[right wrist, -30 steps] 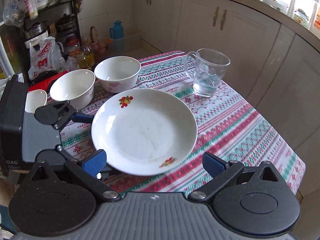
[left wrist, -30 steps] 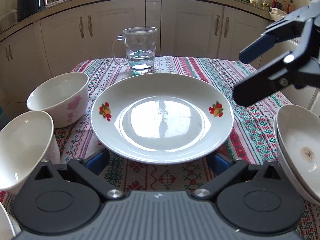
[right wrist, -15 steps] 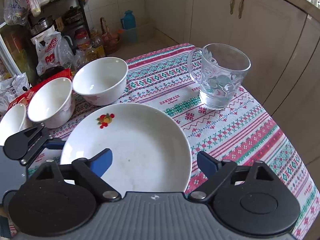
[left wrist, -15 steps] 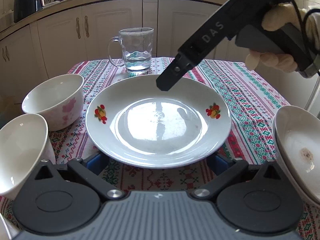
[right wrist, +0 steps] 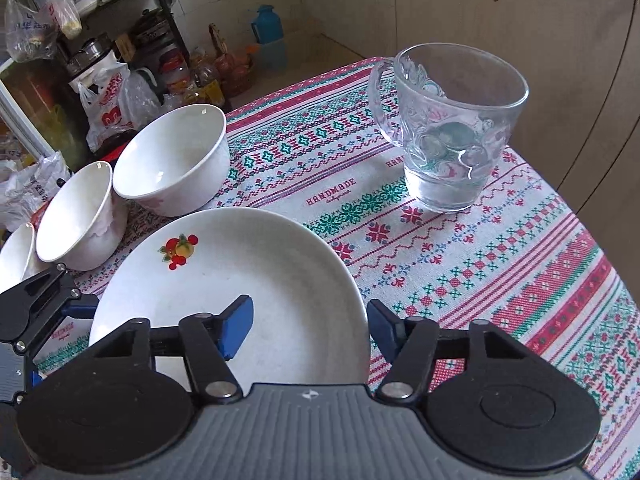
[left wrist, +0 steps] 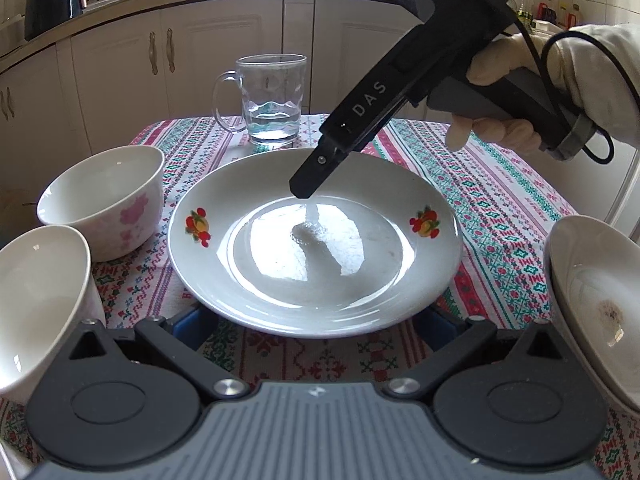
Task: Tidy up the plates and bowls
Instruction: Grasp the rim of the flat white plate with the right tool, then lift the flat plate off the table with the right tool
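Note:
A white plate (left wrist: 316, 240) with fruit prints lies on the patterned tablecloth (left wrist: 500, 216). My left gripper (left wrist: 318, 324) stands open at the plate's near rim, its blue pads (left wrist: 192, 320) wide apart and partly hidden under that rim. My right gripper (right wrist: 310, 330) points steeply down over the plate's (right wrist: 240, 280) far rim, and its jaws are closing. One pad (right wrist: 238, 326) hangs over the plate's inside, the other is just outside the rim, and neither presses on it. In the left wrist view the right gripper (left wrist: 304, 192) shows as a black finger held by a gloved hand (left wrist: 504, 92).
A glass mug (left wrist: 274, 100) with some water stands behind the plate. Two white bowls (left wrist: 104, 200) (left wrist: 40, 288) sit at the left, and a stained bowl (left wrist: 592, 304) is at the right edge. In the right wrist view the left gripper (right wrist: 40, 312) sits beside the bowls (right wrist: 172, 164). White kitchen cabinets stand beyond the table.
My right gripper has come in from the right and sunk over the plate's far rim, and its jaws have narrowed. The left gripper and the dishes have stayed put.

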Action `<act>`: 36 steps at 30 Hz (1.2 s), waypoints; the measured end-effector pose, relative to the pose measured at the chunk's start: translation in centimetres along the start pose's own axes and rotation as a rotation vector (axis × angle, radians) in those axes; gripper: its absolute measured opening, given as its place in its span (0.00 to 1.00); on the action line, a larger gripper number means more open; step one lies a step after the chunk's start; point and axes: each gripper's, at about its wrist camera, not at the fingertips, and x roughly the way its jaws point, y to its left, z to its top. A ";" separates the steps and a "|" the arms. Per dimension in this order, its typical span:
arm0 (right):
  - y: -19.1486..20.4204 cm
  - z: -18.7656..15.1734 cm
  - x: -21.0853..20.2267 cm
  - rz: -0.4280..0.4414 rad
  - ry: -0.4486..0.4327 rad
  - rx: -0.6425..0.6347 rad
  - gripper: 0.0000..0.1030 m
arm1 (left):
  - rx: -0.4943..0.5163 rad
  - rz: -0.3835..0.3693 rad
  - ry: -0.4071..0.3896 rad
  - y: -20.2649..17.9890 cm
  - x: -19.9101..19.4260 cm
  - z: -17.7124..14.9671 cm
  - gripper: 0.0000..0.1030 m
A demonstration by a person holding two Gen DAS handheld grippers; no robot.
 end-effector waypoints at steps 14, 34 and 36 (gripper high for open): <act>-1.2 0.3 0.4 0.091 0.018 0.036 0.63 | 0.044 0.041 0.003 -0.3 0.2 -0.1 0.99; 0.6 -2.1 -2.8 0.064 -0.012 0.082 0.63 | 0.132 0.004 -0.001 -0.9 -2.6 -0.3 0.99; 1.0 -2.3 -3.3 0.058 -0.019 0.085 0.63 | 0.143 0.000 -0.005 -1.1 -3.1 -0.2 0.99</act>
